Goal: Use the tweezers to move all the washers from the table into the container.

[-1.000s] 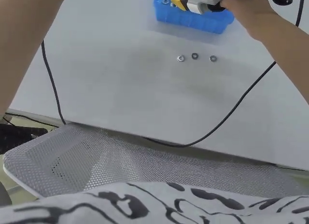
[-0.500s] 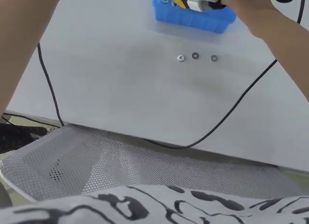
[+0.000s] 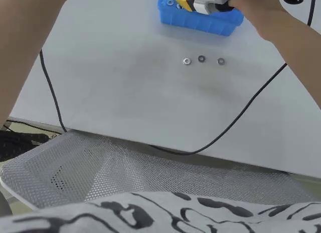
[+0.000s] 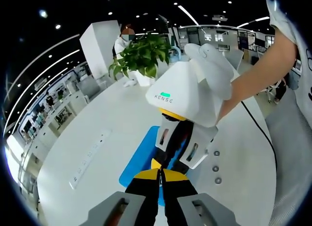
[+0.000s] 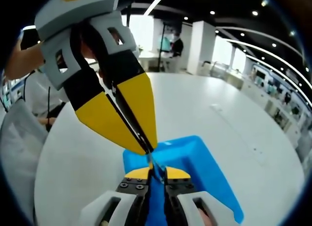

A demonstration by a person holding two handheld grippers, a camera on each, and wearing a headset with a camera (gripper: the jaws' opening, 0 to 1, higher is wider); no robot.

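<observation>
Almost nothing has moved in the last second. The right tool [image 3: 183, 0] hangs over the container [image 3: 200, 23] as it did, and the three loose washers [image 3: 201, 59] lie where they lay. In the head view they sit in a short row on the bench [image 3: 125, 82], just on the near side of the container and apart from one another. One more washer [image 3: 170, 2] already rests inside the container, by its corner. A black cable [image 3: 235, 120] crosses the bench farther out from the container than the row.

In the left gripper view, the left tool [image 4: 160, 173] has its jaws together, meeting the right tool tip to tip above the container.

In the right gripper view, the tweezers [image 5: 129, 120] run down the seam of the left tool's closed yellow jaws. Their lower end passes between the right tool's tips, which look closed on it too — all above the container's floor.

My worry is this two-handed hold. If either clamp loosens unevenly, the thin tweezers may twist or drop into the container. Later, a skewed tip could flick a flat washer away toward the cable.
</observation>
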